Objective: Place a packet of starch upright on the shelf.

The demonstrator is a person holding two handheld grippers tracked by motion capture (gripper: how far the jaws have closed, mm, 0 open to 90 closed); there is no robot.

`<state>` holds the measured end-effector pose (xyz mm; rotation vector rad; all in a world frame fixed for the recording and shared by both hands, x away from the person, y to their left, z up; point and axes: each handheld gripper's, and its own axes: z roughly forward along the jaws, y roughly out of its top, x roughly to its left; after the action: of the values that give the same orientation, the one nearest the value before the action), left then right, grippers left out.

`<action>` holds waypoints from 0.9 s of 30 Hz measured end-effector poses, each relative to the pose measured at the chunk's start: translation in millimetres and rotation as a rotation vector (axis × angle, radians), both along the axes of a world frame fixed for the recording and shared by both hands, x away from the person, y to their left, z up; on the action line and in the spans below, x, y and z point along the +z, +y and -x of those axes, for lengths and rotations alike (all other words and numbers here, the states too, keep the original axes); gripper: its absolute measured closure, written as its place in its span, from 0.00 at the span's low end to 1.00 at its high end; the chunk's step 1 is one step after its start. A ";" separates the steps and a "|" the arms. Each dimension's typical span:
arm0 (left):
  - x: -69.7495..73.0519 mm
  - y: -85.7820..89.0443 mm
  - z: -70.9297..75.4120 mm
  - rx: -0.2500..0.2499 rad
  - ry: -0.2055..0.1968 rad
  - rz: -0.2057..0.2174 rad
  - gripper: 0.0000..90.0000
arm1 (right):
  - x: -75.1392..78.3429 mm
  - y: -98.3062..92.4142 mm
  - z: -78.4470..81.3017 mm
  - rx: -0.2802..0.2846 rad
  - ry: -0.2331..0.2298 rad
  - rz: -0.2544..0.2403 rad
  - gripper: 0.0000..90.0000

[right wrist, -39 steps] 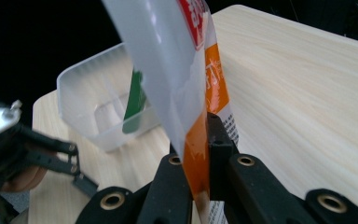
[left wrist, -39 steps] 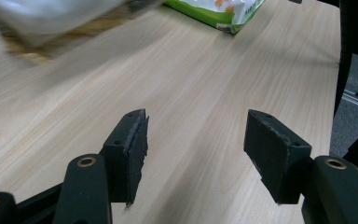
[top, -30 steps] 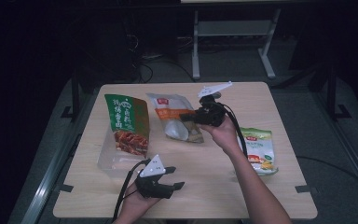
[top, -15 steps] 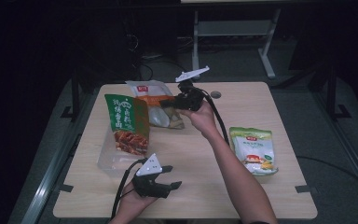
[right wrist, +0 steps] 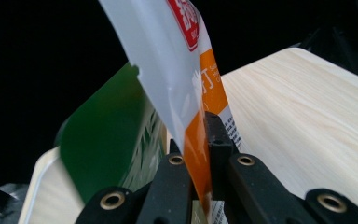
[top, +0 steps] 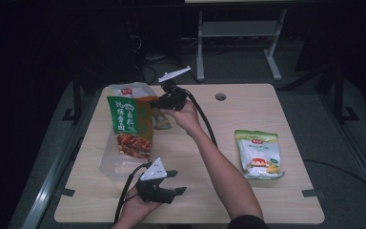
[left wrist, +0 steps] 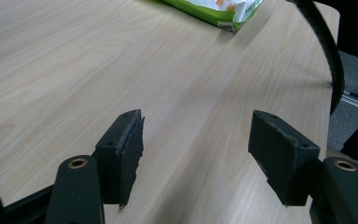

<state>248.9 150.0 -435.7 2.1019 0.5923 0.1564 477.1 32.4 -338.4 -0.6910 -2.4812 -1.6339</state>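
Observation:
In the high view my right gripper [top: 155, 102] is held above the far left of the table, shut on the edge of a white and orange snack bag [top: 134, 90]. The right gripper view shows this bag [right wrist: 186, 70] pinched between the two black jaws of the gripper [right wrist: 198, 140], hanging up and away from them. A green snack bag [top: 129, 125] stands upright in a clear plastic box [top: 112, 164] just in front of it; it is blurred at the left of the right gripper view [right wrist: 107, 149]. My left gripper [top: 177, 181] rests low near the table's front edge, open, with bare wood between its jaws [left wrist: 200, 149].
A green and white pouch [top: 259, 152] lies flat on the right half of the wooden table [top: 228, 119]; its corner [left wrist: 214, 9] shows ahead of the left gripper. The right gripper's black cable [top: 205, 124] trails along the forearm. A round hole [top: 220, 97] sits near the far edge.
My right gripper has carried the white and orange bag leftward across the far side of the table, to behind the green bag. The left gripper has stayed put.

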 end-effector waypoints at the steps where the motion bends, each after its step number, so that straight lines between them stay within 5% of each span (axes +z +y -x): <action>1: 0.0 0.1 -0.3 -0.003 -0.003 -0.002 0.39 | -2.2 3.5 -1.4 0.000 0.002 -0.006 1.00; 14: 0.8 -1.9 0.9 -0.015 -0.005 0.000 0.39 | -33.9 40.4 -10.7 0.015 0.054 -0.072 1.00; 27: 0.9 -1.2 1.9 -0.015 -0.011 0.004 0.39 | -75.0 49.8 -12.1 0.005 0.073 -0.128 1.00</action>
<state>247.1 148.8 -434.8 2.0999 0.5702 0.1584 489.2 82.2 -413.3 -0.7145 -2.3034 -1.7157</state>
